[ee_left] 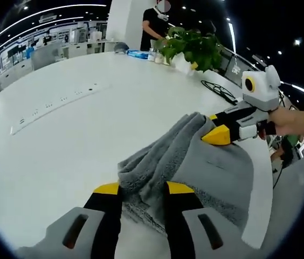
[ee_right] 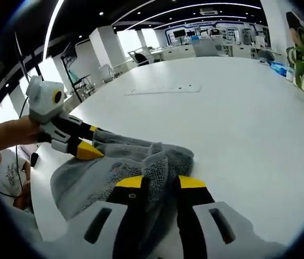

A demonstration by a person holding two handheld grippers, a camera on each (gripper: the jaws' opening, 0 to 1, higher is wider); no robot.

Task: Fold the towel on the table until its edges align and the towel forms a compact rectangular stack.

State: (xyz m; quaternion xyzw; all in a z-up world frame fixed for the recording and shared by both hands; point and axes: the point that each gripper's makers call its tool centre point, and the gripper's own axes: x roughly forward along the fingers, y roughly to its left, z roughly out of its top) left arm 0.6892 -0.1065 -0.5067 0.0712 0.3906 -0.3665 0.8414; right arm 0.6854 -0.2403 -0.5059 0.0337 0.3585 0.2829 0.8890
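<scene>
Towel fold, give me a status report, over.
Left gripper shut on towel corner. Right gripper shut on other corner. Towel bunched, partly folded, on white table. Nothing in the way nearby.

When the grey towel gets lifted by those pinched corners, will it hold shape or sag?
The grey towel probably sags: it already bunches into soft folds between both grippers. Its thick pile suggests it grips rather than slips. Pushed across the white table, it would likely crumple rather than slide flat.

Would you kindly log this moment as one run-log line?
towel: bunched, fold unfinished | left hand-held gripper: shut on towel | right hand-held gripper: shut on towel | table: white
</scene>
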